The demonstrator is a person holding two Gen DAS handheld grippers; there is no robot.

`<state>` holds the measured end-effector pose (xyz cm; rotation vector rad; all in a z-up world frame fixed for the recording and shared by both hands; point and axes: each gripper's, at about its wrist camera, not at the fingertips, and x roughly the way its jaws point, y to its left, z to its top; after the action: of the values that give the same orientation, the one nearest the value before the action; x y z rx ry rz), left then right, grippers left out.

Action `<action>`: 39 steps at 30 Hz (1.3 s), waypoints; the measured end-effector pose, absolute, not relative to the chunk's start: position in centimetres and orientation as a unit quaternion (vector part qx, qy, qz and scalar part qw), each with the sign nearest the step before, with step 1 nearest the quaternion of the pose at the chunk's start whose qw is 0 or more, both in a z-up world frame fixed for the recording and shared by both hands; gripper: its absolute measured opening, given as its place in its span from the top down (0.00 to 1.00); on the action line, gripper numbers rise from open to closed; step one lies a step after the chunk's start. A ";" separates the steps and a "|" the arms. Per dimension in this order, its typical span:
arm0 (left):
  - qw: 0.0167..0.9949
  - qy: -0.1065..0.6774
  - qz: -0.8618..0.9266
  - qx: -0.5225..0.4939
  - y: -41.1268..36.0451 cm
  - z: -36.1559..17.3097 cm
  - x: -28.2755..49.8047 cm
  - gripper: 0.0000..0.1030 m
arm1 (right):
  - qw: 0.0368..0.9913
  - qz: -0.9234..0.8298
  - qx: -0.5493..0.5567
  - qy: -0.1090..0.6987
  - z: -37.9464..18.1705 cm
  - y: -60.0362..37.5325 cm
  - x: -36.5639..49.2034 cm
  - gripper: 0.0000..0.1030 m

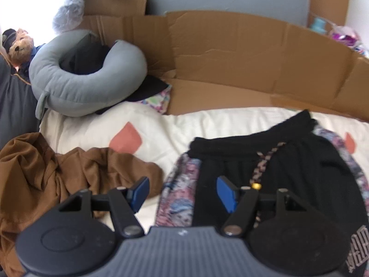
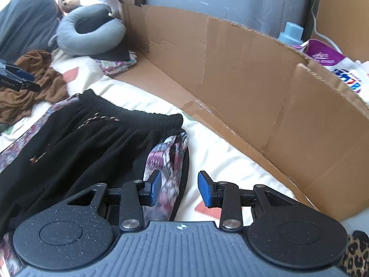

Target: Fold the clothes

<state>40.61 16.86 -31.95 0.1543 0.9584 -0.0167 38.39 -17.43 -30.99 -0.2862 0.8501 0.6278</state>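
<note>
Lying flat across the middle of the bed (image 1: 184, 124), the black shorts (image 1: 288, 161) have their elastic waistband toward the cardboard wall (image 1: 230, 53) along the bed's far edge, patterned side panels showing at both sides. The left claw (image 1: 182, 194) hangs released above the shorts' left patterned panel, gripping nothing. The right claw (image 2: 178, 189) is released too, over the shorts' right edge. A crumpled brown garment (image 1: 46, 173) sits near the bed's left edge, beside a grey neck pillow (image 1: 87, 76).
</note>
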 end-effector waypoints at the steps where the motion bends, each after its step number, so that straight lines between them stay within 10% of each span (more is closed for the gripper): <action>1: 0.885 0.459 -0.013 0.073 16.5 -31.6 40.0 0.34 | 0.853 0.301 -0.138 0.403 -30.8 -17.9 37.8 0.60; 39: 0.860 0.507 -0.030 -0.038 4.5 -37.0 23.0 0.36 | 0.827 0.220 -0.046 0.515 -36.8 -24.8 21.2 0.60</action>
<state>23.02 4.48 -36.97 -0.0806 1.0646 -0.0635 21.22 -24.77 -36.75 -0.0977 1.0946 0.4666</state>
